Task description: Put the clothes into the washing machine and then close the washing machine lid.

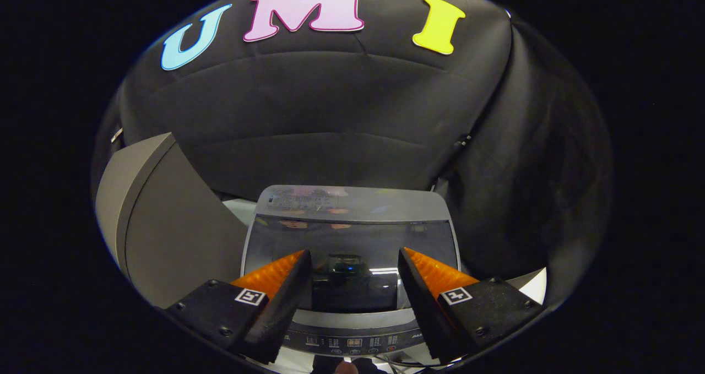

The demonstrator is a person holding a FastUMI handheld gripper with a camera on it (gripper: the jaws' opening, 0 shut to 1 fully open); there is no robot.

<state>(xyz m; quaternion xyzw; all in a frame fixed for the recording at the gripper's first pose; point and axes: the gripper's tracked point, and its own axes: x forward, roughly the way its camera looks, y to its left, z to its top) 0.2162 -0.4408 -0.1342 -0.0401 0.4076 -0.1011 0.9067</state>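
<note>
Washing machine (352, 236) seen from above, lid (352, 253) down, glass reflective; clothes not made out. Gripper (352, 264) jaws spread wide, nothing held, tips over lid. Grey cabinet (160, 220) at 9 o'clock. Judged: closing step prob. done; next move, withdrawal.

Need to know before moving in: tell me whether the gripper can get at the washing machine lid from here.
Probably yes: the gripper is open with nothing between its fingers, and the washing machine lid, lying flat and shut, sits just ahead with nothing in between.
</note>
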